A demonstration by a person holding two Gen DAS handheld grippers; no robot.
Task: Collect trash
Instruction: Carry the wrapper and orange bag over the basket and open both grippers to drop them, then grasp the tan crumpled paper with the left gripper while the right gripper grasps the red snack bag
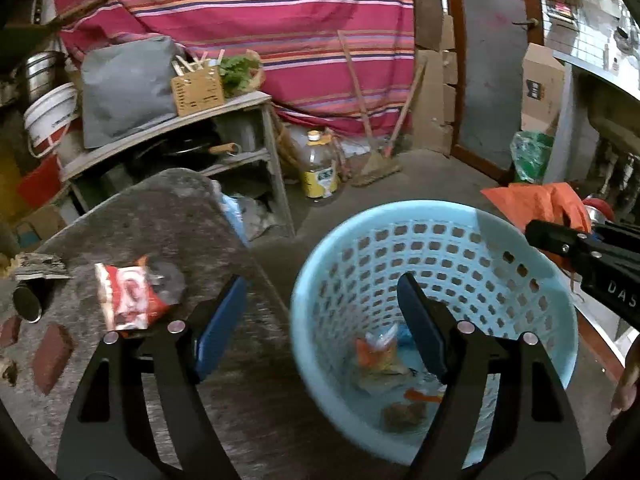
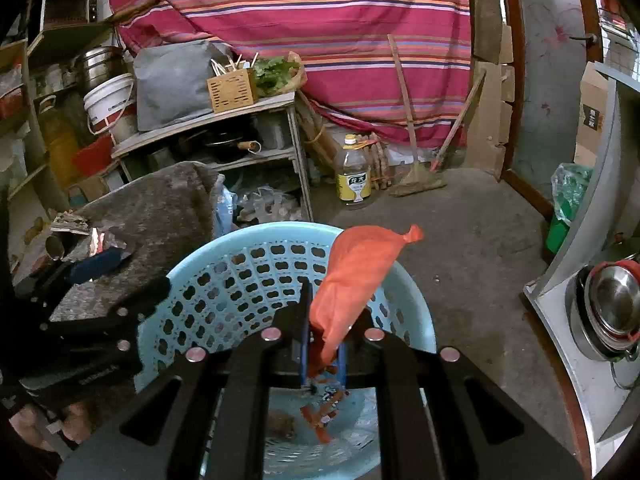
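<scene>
Nearest us in the left wrist view, the left gripper (image 1: 322,320) is standing released, its blue-padded fingers (image 1: 222,320) spread wide with nothing between them. One finger is hanging over the grey table (image 1: 160,216), the other over the mouth of the light blue basket (image 1: 400,216). We are angling it downward across the gap between table edge and basket rim.

In the right wrist view, the right gripper (image 2: 323,344) is clenched on an orange plastic bag (image 2: 356,280), its jaws nearly together and the bag pinched between the pads. The bag is rising out of the jaws, its knotted tip pointing up and to the right. We are holding this gripper tilted downward over the near rim of the basket.

Inside the basket, we are seeing collected trash (image 1: 384,364): orange scraps, a clear wrapper and a brownish lump on the bottom.

On the table, a red and white snack wrapper (image 1: 128,300) is lying just beside the left gripper's outer finger, not touching it. A dark cylindrical can (image 1: 28,300) is lying on its side further along, near the table's far-left edge.

Beyond these, a bottle with a yellow label (image 1: 320,164) is standing on the concrete floor, and a striped red cloth (image 1: 260,20) is hanging behind.
</scene>
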